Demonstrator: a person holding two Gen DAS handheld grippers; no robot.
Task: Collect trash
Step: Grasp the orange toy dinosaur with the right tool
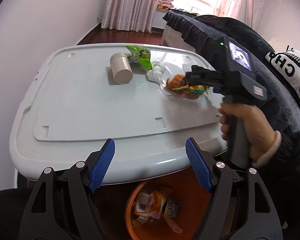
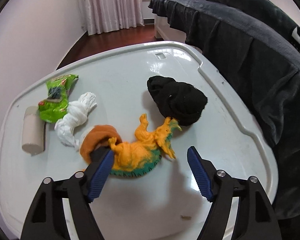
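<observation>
On the white table top (image 1: 80,108) lie a green snack wrapper (image 1: 140,57), a knotted white tissue (image 1: 156,73), a white cylinder (image 1: 121,68), an orange cloth (image 2: 99,140) and an orange-green toy dinosaur (image 2: 142,152). A black sock (image 2: 176,100) lies behind the dinosaur. My right gripper (image 2: 151,172) is open, its jaws around the dinosaur's body, low over the table; it also shows in the left wrist view (image 1: 192,80). My left gripper (image 1: 150,166) is open and empty over the table's near edge, above an orange bin (image 1: 158,210) with wrappers inside.
A dark-covered bed (image 2: 250,46) borders the table's right side. Pink curtains (image 1: 130,4) and a window stand at the far wall. Dark red floor (image 1: 120,36) lies beyond the table.
</observation>
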